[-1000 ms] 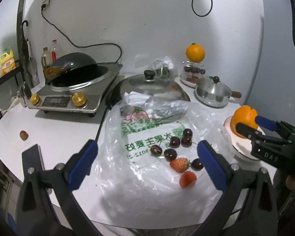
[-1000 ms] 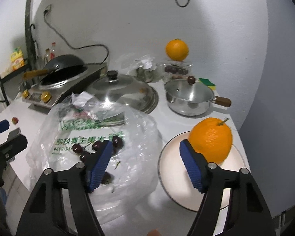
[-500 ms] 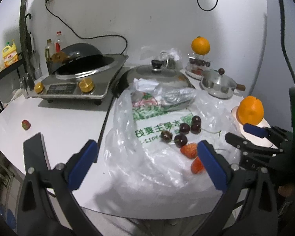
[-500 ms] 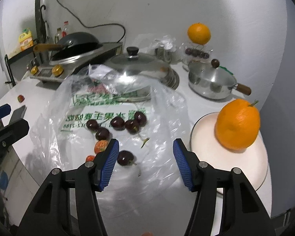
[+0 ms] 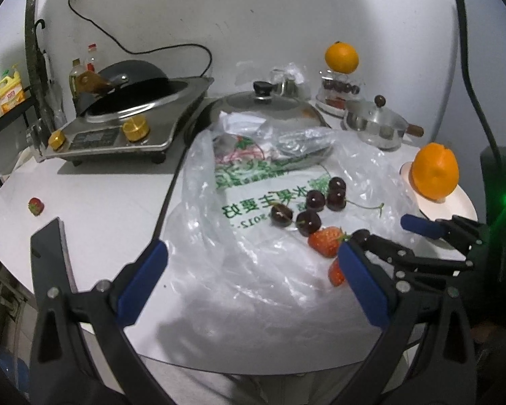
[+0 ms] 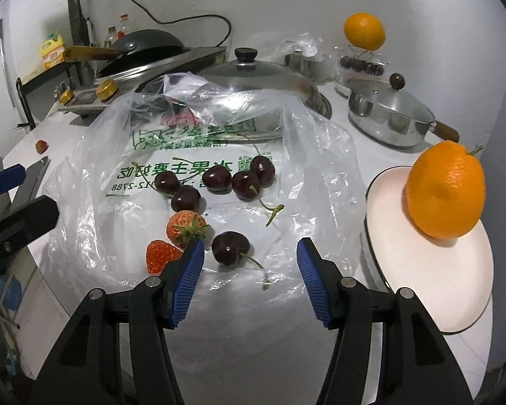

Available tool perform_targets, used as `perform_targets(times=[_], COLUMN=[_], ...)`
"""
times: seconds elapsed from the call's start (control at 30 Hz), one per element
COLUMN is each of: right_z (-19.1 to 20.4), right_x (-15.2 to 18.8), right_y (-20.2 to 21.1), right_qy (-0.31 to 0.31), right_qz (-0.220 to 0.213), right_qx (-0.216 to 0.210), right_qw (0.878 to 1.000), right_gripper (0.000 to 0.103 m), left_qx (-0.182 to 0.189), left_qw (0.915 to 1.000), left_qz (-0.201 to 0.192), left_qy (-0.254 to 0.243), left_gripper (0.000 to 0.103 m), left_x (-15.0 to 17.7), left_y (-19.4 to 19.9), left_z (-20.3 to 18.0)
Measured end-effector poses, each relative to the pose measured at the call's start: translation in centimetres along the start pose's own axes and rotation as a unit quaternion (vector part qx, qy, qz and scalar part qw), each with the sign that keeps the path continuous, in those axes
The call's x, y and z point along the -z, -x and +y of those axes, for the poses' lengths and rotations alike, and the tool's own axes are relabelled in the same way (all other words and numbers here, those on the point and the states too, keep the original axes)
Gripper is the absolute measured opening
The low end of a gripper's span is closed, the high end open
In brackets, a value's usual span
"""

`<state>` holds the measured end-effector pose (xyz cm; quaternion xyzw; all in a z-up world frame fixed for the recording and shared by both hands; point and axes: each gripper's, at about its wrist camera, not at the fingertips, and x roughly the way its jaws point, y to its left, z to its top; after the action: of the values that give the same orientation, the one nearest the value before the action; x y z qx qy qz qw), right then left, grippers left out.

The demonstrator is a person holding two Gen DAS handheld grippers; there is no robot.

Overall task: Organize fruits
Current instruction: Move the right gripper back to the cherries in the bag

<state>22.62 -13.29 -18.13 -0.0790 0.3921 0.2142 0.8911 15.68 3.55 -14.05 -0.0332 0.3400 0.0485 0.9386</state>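
Note:
A clear plastic bag [image 6: 286, 135] lies flat on the white table, with several dark cherries [image 6: 216, 179] and two strawberries [image 6: 184, 226] on it. One lone cherry [image 6: 230, 252] sits just ahead of my right gripper [image 6: 250, 253], between its fingertips, which do not touch it. That gripper is open. An orange [image 6: 445, 189] rests on a white plate [image 6: 438, 287] to the right. My left gripper [image 5: 249, 256] hangs wide open over the bag's near left edge, holding nothing. In the left wrist view the right gripper [image 5: 381, 229] reaches in beside the strawberries [image 5: 324, 239].
A stray strawberry [image 5: 36, 206] lies far left on the table. Behind the bag are a glass-lidded pan [image 6: 253, 77], a small lidded saucepan [image 6: 388, 118], an induction cooker with a wok [image 5: 118, 128], and a second orange [image 6: 364, 31] on a container of cherries.
Both grippers have sunk toward the bag. My right gripper swung left, away from the orange and plate, to the lone cherry, and its jaws narrowed.

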Motion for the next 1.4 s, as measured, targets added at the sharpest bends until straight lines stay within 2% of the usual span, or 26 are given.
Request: perform_targets(times=[0.17, 0.37, 0.57, 0.7, 0.87, 1.23, 1.33, 1.4], right_z=[0.0, -0.1, 0.2, 0.1, -0.3, -0.8, -1.0, -1.1], right_x=[-0.1, -0.2, -0.1, 0.0, -0.1, -0.4, -0.3, -0.2], right_y=[-0.6, -1.7, -2.5, -2.7, -3.0, -3.6, -3.4, -3.2], right_qy=[0.011, 0.022, 0.032, 0.024, 0.014, -0.001, -0.003, -0.003], right_qz=[0.006, 0.018, 0.028, 0.029, 0.030, 0.035, 0.032, 0.028], right_qx=[-0.015, -0.028, -0.043, -0.050, -0.067, -0.095, -0.101, -0.100], right_qw=[1.000, 0.999, 0.998, 0.998, 0.997, 0.995, 0.994, 0.995], right_gripper=[0.060, 0.050, 0.049, 0.048, 0.038, 0.038, 0.031, 0.031], left_qx=[0.004, 0.000, 0.000, 0.003, 0.001, 0.002, 0.001, 0.001], left_qw=[1.0000, 0.9999, 0.9999, 0.9999, 0.9998, 0.9997, 0.9996, 0.9996], left_qz=[0.003, 0.012, 0.015, 0.016, 0.020, 0.024, 0.025, 0.023], left_qy=[-0.002, -0.003, -0.002, -0.003, -0.003, -0.008, -0.010, -0.013], left_gripper=[0.102, 0.102, 0.102, 0.102, 0.102, 0.102, 0.102, 0.102], left_x=[-0.3, -0.4, -0.4, -0.3, -0.2, 0.0, 0.0, -0.1], left_y=[-0.8, -1.9, -2.2, -2.3, -2.4, -2.3, -2.2, -2.0], left_z=[-0.6, -0.8, -0.8, -0.8, -0.8, -1.3, -1.7, -2.1])
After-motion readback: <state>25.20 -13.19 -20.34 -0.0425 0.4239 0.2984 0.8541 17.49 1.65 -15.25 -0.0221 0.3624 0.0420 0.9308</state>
